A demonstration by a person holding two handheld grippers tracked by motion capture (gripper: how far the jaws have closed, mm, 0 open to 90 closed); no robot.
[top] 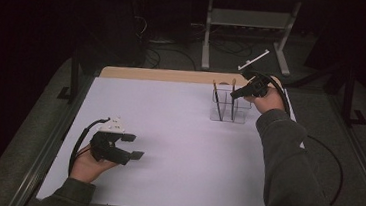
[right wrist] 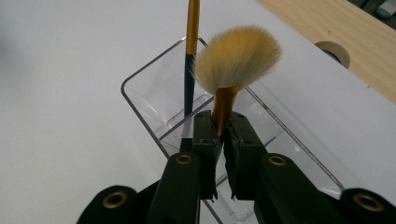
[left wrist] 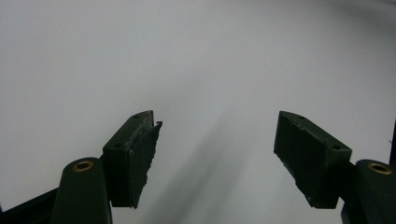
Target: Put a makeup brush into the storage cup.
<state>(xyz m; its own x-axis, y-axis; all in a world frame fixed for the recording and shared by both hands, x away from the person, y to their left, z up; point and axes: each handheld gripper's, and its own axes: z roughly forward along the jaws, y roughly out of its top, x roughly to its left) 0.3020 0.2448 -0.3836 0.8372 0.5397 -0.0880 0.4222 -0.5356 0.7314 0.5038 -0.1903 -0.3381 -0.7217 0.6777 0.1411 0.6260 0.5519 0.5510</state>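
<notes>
High view: nearest the camera, a sleeve (top: pixel 291 185) runs from the bottom edge up to the right gripper (top: pixel 246 91) at the far right of the white table (top: pixel 178 132). It sits at the top of a clear holder (top: pixel 230 107), where two thin brushes stand upright. Left gripper (top: pixel 126 145) rests low at near left, well apart from the holder.

Left gripper view: jaws wide, nothing between them, bare table beyond.

Right gripper view: jaws narrow, clamped on the copper ferrule of a fan brush (right wrist: pixel 233 65), bristles up and past the fingertips. Long axis looks near vertical, handle going down into a compartment of the holder. A second brush (right wrist: pixel 190 56) stands just beside, apart. Right hand is far nearer; likely move runs along the vertical axis.
</notes>
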